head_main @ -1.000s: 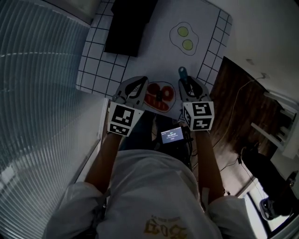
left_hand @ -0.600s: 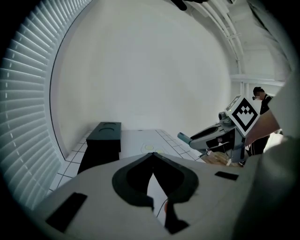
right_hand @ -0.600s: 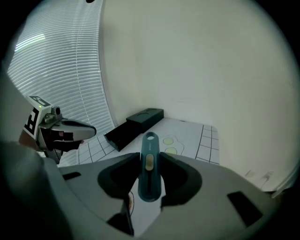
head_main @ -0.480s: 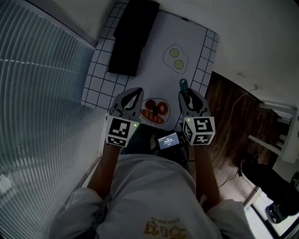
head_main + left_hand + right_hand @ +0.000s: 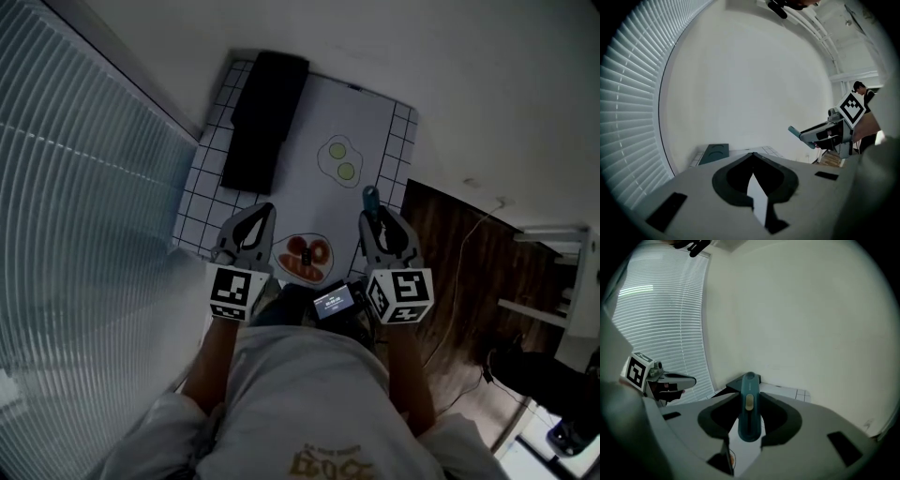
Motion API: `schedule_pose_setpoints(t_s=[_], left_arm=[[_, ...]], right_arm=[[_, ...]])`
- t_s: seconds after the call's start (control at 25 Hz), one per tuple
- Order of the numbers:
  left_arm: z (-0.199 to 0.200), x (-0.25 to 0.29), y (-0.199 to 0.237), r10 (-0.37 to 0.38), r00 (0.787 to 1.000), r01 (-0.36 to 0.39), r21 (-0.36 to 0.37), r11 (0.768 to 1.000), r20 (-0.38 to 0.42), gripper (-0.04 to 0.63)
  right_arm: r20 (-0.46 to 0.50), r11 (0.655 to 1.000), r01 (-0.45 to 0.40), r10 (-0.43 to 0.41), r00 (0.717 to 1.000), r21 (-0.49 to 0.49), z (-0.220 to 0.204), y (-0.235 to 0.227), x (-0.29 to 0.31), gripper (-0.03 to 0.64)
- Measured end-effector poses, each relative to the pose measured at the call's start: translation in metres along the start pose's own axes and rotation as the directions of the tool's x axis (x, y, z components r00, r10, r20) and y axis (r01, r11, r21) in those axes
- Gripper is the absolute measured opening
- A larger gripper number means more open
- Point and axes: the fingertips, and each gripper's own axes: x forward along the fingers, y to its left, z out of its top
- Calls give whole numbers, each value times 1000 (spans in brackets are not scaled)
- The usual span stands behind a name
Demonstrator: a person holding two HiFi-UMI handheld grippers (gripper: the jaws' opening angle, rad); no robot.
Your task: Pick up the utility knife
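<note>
The teal utility knife (image 5: 749, 404) with a pale slider lies lengthwise between the jaws of my right gripper (image 5: 749, 397), which is shut on it. In the head view the knife's tip (image 5: 370, 198) sticks out past the right gripper (image 5: 377, 221), high above the white checked-edge table mat (image 5: 305, 112). My left gripper (image 5: 253, 221) hangs level with it on the left, shut, tips meeting (image 5: 752, 154) with nothing between them. The left gripper view also catches the right gripper (image 5: 813, 135) with the knife's end (image 5: 793, 131).
Far below on the mat lie a black rectangular board (image 5: 267, 117), a fried-egg drawing (image 5: 339, 159) and a plate of red food (image 5: 302, 258). Window blinds (image 5: 84, 206) run along the left; wooden floor with a cable (image 5: 459, 253) lies at the right. A small lit screen (image 5: 333, 301) sits at the person's chest.
Both grippers have risen together, so the table looks smaller and farther below. The knife stays in the right gripper; the left stays shut and empty.
</note>
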Motion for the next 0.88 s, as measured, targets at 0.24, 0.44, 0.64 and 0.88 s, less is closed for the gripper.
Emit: schedule_pose_setpoints(t_s=[0.24,0.44,0.64,0.88], left_arm=[[27,-7,-3,24,998,-26,34,999,50,8],[46,-22,2,83,991,-85,16,996,104,8],[73,-37,1,117,977,-119,3,993,177,8],[100,-50,-11,102,965,-112,28,993,243,8]], right_arm=[[59,1000,-29,28,998,12,24,4,-16,137],[108,1000,-24,24,994,2,41,3,-35,137],[165,1000,-26,27,986,-4,59,4,-49,137],[252,998,-40,48,967,-38,80,14,-62,138]])
